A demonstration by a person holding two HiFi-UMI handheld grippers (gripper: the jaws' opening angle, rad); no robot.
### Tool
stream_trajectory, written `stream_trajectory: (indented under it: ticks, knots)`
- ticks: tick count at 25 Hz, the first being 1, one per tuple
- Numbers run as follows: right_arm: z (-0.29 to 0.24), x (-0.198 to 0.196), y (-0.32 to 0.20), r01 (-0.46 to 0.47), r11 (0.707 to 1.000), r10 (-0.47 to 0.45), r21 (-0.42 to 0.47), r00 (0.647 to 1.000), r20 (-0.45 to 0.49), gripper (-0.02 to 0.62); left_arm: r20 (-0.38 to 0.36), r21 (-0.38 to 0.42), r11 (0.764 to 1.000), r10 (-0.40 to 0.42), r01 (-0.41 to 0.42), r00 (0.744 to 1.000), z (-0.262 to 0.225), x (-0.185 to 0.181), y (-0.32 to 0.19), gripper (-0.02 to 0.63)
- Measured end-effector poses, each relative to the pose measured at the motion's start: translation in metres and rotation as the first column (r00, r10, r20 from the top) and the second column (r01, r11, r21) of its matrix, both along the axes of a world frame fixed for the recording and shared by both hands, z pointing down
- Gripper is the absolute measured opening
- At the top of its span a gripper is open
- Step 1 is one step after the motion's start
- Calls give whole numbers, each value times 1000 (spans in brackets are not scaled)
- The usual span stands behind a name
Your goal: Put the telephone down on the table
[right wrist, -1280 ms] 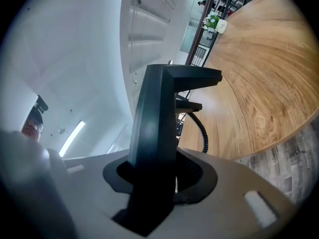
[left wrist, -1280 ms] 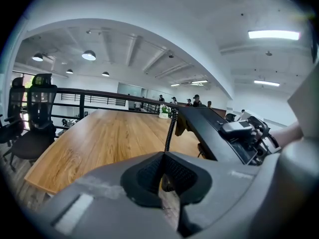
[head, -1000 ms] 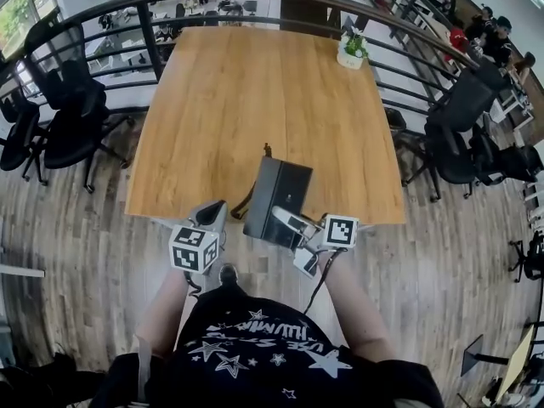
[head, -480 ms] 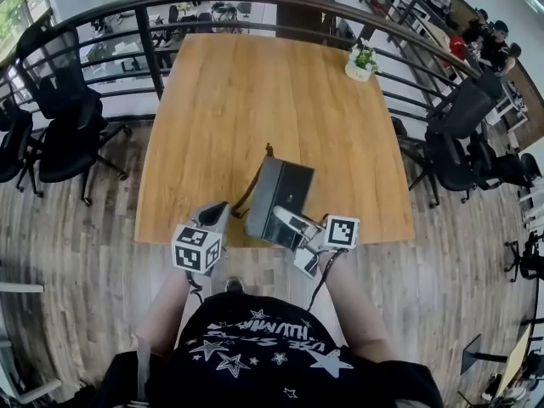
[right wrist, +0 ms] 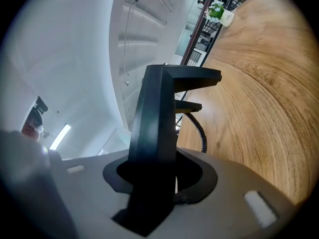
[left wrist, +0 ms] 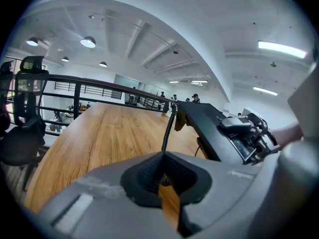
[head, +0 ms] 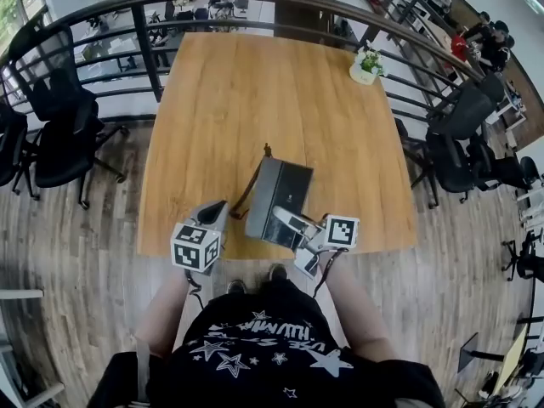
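Over the table's (head: pixel 255 83) near edge, the telephone (head: pixel 279 198) hangs pinched edgewise in the right gripper (head: pixel 289 221). The left gripper (head: pixel 218 211) has its jaws pressed together, empty. The telephone looks rigid, smooth and weighty (cord (head: pixel 248 195) dangling), so clamp its casing rim firmly.

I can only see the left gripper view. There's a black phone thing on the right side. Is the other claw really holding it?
Observer: Yes. In the right gripper view, the right gripper has its jaws shut on the edge of the telephone.
Operator: Is it over the table?
Observer: Yes. The head view shows it over the table, close to the near edge.
Operator: Is anything sitting farther along the table?
Observer: Just a small potted plant, at the far right corner.
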State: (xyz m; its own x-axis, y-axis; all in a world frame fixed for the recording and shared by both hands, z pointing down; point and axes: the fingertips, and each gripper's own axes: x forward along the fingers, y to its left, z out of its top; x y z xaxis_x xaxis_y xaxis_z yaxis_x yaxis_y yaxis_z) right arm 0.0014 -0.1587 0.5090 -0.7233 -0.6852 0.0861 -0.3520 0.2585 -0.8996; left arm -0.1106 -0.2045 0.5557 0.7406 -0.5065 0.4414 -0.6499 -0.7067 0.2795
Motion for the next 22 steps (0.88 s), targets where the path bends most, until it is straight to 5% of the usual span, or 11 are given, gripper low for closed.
stream_trajectory:
  ticks: [22]
  knots:
    - [1,82,-132,112,994,-112,13,994,3,161,-3,33,991,-129,129,992,-21,68,-120,2]
